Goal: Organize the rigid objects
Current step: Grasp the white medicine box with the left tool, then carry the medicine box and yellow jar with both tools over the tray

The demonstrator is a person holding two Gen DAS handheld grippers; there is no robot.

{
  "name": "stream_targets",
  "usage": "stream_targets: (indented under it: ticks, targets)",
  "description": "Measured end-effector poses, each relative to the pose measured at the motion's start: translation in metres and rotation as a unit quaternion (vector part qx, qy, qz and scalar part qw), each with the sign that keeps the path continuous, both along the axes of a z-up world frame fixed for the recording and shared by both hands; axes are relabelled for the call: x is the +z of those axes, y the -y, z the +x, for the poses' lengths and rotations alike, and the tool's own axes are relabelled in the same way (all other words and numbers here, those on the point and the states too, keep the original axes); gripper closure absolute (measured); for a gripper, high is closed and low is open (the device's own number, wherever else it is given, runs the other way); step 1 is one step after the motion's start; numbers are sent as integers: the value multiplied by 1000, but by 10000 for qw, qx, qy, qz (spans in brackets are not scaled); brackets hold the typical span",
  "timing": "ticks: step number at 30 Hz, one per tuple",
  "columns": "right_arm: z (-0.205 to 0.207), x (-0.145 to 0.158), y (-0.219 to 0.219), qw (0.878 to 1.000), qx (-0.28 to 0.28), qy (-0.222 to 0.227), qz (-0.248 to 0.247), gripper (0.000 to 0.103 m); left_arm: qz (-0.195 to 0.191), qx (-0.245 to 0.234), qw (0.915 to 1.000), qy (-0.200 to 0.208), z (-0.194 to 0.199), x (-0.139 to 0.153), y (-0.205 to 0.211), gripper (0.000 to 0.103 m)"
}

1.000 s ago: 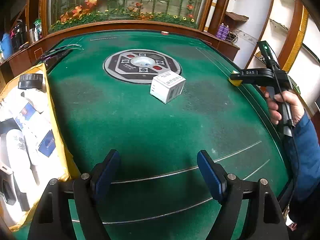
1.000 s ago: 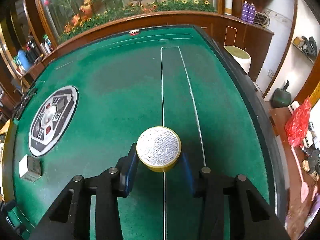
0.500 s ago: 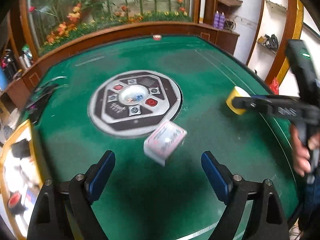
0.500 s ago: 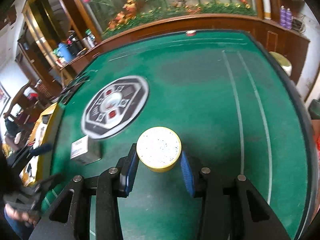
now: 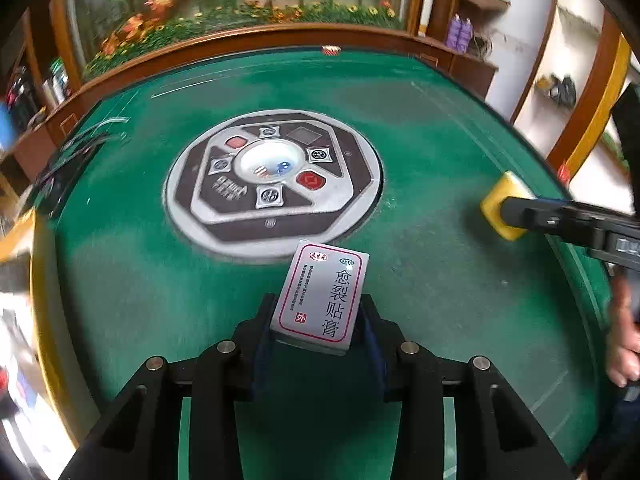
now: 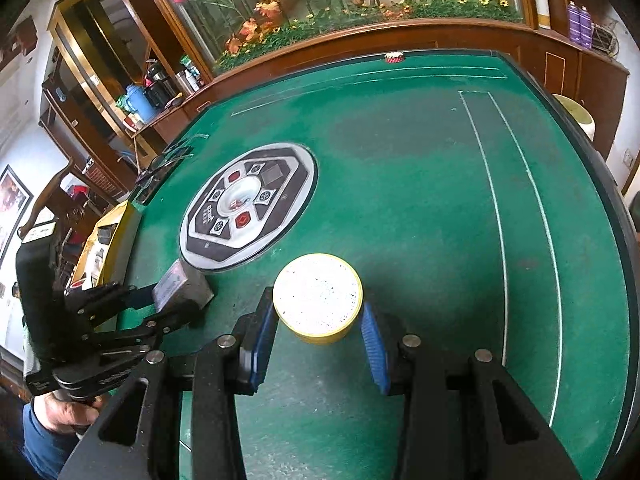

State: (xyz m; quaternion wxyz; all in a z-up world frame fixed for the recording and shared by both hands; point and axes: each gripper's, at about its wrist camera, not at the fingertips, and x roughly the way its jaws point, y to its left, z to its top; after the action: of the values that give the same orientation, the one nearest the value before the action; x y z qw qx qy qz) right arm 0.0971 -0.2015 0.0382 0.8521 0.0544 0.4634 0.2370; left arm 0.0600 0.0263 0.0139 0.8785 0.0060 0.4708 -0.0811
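Observation:
My left gripper (image 5: 318, 328) is shut on a white medicine box (image 5: 322, 294) with red border and Chinese print, at the near edge of the round control panel (image 5: 272, 184) on the green table. The box and left gripper also show in the right wrist view (image 6: 182, 286). My right gripper (image 6: 318, 332) is shut on a round yellow tin (image 6: 318, 296) with a white speckled lid, held above the felt. From the left wrist view the tin (image 5: 500, 204) shows at the right, between the right gripper's fingers.
A yellow-rimmed bin (image 6: 106, 240) with bottles and boxes stands off the table's left edge. The table's wooden rim (image 5: 240, 40) and a planter with flowers lie behind. White lines (image 6: 500, 240) mark the felt at right.
My left gripper moved forward and closed on the medicine box, which lay loose between its open fingers before. My right gripper swung left with the tin, toward the panel.

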Motion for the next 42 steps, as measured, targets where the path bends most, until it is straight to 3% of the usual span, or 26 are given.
stream_targets:
  ticks: [5,10,21,42]
  targets:
    - [-4,-1,-7,9999,117,7,-16,64,-129,65,9997,181,-35,9,-2,61]
    - [-9,-4,-17,9995,302,31,-68,64,220,86,9983,537,-60,20,5,61]
    - [-23,-7,-40,9973,672,233,-184,64,677,193,9942,808,-80,20,3,61]
    - [-59,-11,-79,9944,1038,204,-28,64,909,266,9896,1081,-102,24,-8,61]
